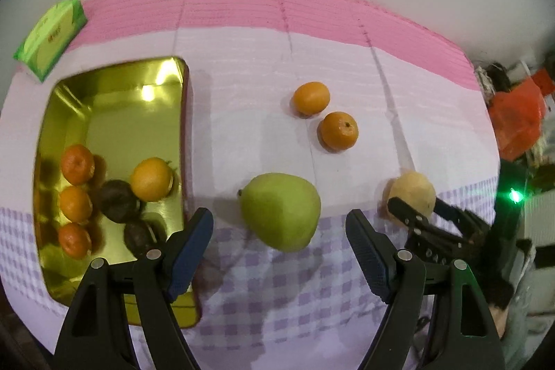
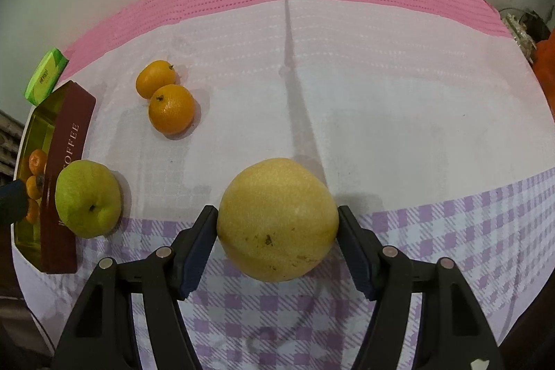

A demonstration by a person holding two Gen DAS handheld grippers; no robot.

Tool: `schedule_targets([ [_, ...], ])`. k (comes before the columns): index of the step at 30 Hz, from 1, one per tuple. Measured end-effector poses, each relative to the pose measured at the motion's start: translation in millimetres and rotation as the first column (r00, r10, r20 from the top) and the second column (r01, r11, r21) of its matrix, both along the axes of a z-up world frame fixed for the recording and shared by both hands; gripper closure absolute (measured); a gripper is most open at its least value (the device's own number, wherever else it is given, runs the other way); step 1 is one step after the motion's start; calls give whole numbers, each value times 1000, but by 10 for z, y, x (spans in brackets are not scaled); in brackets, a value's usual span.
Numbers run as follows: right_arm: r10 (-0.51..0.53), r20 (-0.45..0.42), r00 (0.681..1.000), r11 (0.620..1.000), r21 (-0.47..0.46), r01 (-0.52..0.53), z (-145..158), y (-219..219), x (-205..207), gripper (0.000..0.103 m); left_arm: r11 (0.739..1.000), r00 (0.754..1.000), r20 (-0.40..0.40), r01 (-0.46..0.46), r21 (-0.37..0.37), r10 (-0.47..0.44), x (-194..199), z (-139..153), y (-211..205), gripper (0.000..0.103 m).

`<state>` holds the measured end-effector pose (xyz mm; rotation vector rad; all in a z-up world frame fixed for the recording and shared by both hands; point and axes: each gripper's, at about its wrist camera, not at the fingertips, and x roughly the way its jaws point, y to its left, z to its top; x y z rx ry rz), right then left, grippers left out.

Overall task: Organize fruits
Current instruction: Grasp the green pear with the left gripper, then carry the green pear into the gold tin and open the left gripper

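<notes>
Between my right gripper [image 2: 277, 231] pads sits the yellow pear [image 2: 277, 219], both pads pressing its sides, on the checked cloth [image 2: 451, 231]. I should lift it straight and carry it slowly toward the gold tray [image 1: 114, 113]. My left gripper [image 1: 279, 227] hangs open and empty near the green pear [image 1: 281, 210].

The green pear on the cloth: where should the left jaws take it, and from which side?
Grip the green pear across its broad belly, coming from above. It lies on its side, stem end toward the gold tray, so the narrow neck would likely slip. The left gripper is open, probably wide enough.
</notes>
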<state>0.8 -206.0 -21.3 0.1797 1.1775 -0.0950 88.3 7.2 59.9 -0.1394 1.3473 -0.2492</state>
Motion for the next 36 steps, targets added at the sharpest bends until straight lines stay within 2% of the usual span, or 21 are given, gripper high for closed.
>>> schedule_targets([
  [2,-4,4,1000,1000,12,4,-3,-56,1,38,999,999,-23,-47,-8,46,54,-86,2,24],
  [6,-6,10,1000,999,32,6,-5,-94,-35,38,997,995,-63,-80,-15,79,111,-210,-51,24],
  [17,4,17,1000,999,41,-4,-25,-114,-15,38,990,986,-101,-129,48,133,172,-529,-215,24],
  [22,4,17,1000,999,51,-5,-32,-124,-11,37,990,986,-101,-127,67,134,178,-632,-254,25],
  [24,5,15,1000,999,52,-6,-37,-126,-7,37,989,986,-102,-119,93,128,170,-670,-269,34],
  [25,5,14,1000,999,52,-6,-39,-123,-4,37,988,987,-102,-113,106,124,167,-686,-274,35],
  [36,6,7,1000,998,56,-7,-65,-119,21,37,993,992,-91,-82,82,89,138,-699,-313,36],
])
